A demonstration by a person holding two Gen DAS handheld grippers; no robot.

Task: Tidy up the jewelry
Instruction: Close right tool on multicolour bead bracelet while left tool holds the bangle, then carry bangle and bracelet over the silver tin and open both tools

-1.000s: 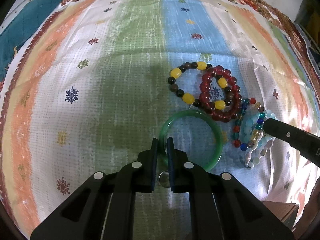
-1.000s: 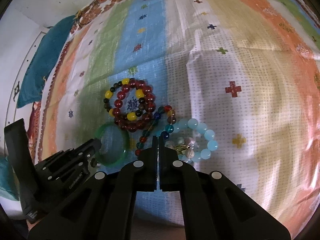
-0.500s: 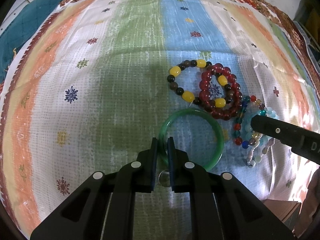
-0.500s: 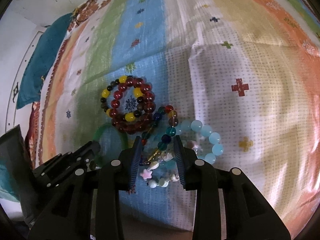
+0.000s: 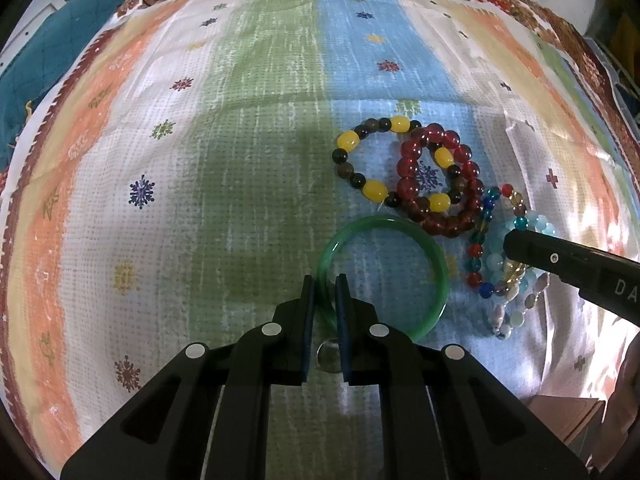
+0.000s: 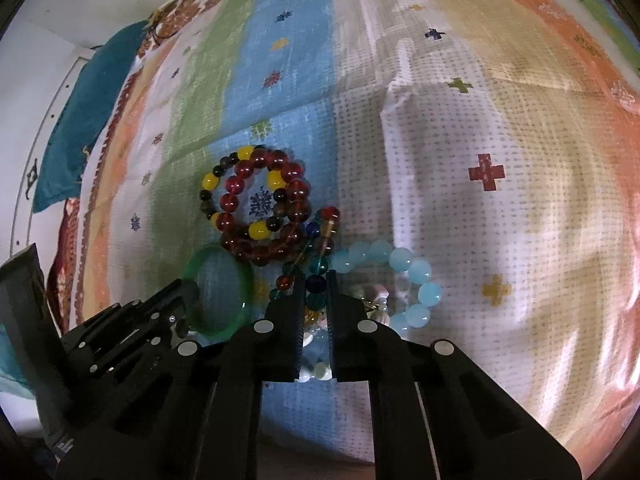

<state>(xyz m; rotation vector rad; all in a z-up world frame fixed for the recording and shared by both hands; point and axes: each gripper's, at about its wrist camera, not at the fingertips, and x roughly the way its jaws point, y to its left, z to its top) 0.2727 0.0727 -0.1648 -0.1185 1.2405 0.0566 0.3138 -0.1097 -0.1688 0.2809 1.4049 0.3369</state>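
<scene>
My left gripper (image 5: 325, 280) pinches the near rim of the green bangle (image 5: 434, 256), one finger inside the ring and one outside, the rest of the hoop lying flat on the striped cloth (image 5: 160, 184) ahead and to the right of my fingertips. Just beyond the bangle sits the black-and-yellow bead bracelet (image 5: 348, 141), overlapped on its right by the dark red bead bracelet (image 5: 408, 168).

My right gripper (image 6: 314, 276) is narrowed around a strand of the multicoloured glass-bead bracelet (image 6: 316, 266); dark blue and teal beads sit right between the fingers, which seem to press on them, though I cannot tell how firmly. The pale blue bead bracelet (image 6: 416, 270) curls just to the right of my right fingertips, touching the tangle, and a string of small shell-like beads (image 6: 378, 292) lies inside its loop. From the left view, my right gripper's tip (image 5: 520, 244) rests over this same pile, beside the bangle.
</scene>
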